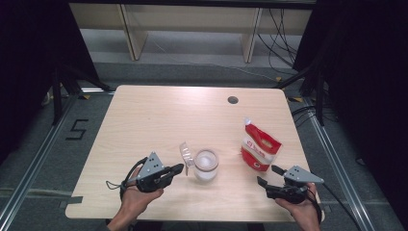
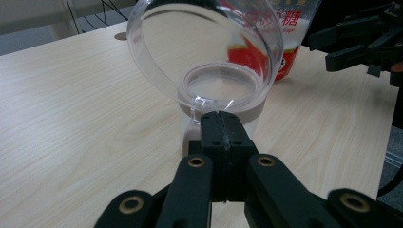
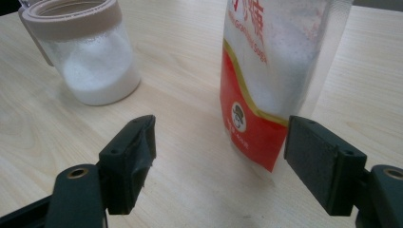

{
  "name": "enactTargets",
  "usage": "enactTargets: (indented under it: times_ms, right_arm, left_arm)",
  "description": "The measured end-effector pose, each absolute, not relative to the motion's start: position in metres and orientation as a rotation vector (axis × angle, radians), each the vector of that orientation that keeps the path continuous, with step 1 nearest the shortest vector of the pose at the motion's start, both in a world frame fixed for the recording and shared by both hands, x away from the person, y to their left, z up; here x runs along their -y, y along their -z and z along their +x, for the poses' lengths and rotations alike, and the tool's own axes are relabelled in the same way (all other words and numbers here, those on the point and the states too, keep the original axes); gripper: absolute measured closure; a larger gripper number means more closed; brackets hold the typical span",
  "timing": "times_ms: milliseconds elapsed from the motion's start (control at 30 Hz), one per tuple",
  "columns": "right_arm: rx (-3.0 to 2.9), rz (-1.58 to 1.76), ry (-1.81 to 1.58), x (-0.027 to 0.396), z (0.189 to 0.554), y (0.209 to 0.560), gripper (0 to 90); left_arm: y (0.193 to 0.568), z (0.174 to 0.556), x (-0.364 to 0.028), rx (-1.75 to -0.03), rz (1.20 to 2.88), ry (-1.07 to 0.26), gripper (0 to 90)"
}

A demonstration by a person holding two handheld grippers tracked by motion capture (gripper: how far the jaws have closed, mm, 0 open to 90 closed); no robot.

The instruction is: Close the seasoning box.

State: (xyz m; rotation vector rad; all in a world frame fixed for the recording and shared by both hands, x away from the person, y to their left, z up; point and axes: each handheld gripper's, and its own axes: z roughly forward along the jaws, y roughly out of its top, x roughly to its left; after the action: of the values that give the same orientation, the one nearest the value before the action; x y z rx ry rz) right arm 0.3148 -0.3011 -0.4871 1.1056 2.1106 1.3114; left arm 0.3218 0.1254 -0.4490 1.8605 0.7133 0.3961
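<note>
Tongs in your left hand (image 1: 179, 168) are pinched tight on the tab of the clear lid (image 2: 204, 52), which stands tilted open above the jar (image 1: 206, 165) of white granules near the counter's (image 1: 159, 115) front edge. Your right tongs (image 1: 267, 175) gape wide, empty, just short of the upright red-and-white sugar bag (image 1: 259, 147).

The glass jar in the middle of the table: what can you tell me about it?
The jar is a small clear container, upright on the wooden table, roughly half full of white granules like sugar. A beige band rings its neck. Its clear hinged lid is tipped open; the left gripper is shut on the lid's tab. A red and white sugar bag stands apart to its right.
</note>
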Motion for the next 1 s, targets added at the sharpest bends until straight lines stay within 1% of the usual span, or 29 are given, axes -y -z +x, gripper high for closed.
enactTargets:
  times_ms: [1000]
  right_arm:
    - [-2.115,1.095,-1.31,0.301,0.316,0.487,26.9]
  left_arm:
    - [0.443,0.325,-0.109,-0.68,1.858,-0.386,89.2]
